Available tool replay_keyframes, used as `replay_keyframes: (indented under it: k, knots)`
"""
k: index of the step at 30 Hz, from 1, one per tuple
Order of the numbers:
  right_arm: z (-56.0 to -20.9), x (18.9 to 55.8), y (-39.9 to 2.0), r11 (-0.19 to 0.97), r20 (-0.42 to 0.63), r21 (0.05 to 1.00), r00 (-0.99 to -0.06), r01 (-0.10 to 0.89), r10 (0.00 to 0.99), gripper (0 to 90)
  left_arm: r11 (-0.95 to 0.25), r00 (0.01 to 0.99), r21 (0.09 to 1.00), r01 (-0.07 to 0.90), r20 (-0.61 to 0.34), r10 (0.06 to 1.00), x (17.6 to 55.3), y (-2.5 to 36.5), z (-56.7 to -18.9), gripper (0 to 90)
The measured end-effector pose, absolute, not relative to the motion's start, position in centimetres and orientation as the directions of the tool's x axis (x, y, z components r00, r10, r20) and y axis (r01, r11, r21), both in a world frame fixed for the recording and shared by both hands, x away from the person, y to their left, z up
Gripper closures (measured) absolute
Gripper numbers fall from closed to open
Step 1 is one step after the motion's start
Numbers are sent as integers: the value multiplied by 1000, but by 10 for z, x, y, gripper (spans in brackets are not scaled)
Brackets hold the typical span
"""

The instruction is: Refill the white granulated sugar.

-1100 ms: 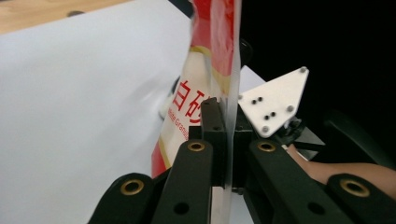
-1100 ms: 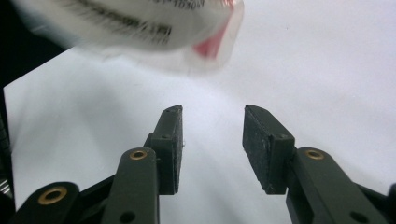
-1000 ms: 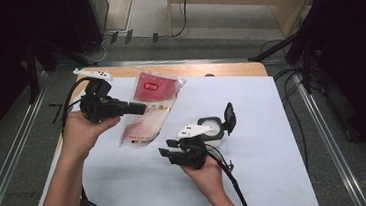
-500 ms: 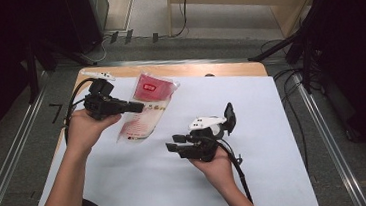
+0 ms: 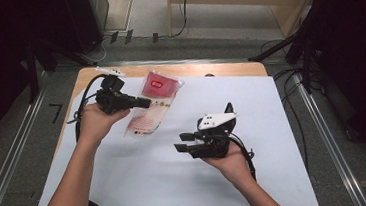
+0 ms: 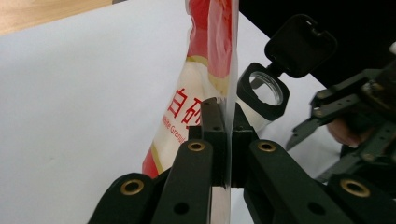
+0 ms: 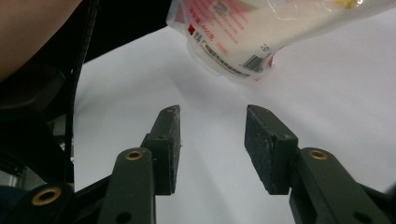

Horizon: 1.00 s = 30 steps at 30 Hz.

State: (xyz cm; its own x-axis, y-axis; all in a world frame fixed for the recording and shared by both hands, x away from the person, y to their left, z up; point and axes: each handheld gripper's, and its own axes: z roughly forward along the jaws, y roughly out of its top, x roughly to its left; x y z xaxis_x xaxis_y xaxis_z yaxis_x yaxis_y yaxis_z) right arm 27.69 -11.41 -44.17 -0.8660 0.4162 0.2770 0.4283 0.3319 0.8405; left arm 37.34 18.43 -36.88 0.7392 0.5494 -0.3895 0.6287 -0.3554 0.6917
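Note:
A red and white sugar pouch [image 5: 152, 105] hangs tilted at the back left of the white sheet. My left gripper [image 5: 146, 102] is shut on the pouch's side edge. In the left gripper view the jaws [image 6: 224, 116] pinch the clear seam of the pouch [image 6: 210, 56]. My right gripper [image 5: 182, 142] is held open over the middle of the sheet and points left toward the pouch. In the right gripper view its pads [image 7: 264, 135] stand apart with nothing between them, and the pouch's bottom end [image 7: 247, 37] is ahead and above.
A clear jar [image 6: 264, 91] with an open black flip lid [image 6: 301, 44] stands just behind the right gripper; its lid [image 5: 229, 110] rises there in the high view. A white sheet [image 5: 128, 188] covers most of the wooden table [image 5: 218, 71]. Cables trail from both grippers.
My right gripper has moved right and a little farther up the sheet, closer to the jar. My left gripper has sunk slightly with the pouch still in it.

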Motion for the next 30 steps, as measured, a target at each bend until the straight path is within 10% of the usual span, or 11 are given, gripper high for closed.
replay_keyframes:
  k: [30]
  knots:
    - [-455,262,-141,370,239,815,-841,446,486,544,-360,764,727,585,-346,544,374,192,-401,888]
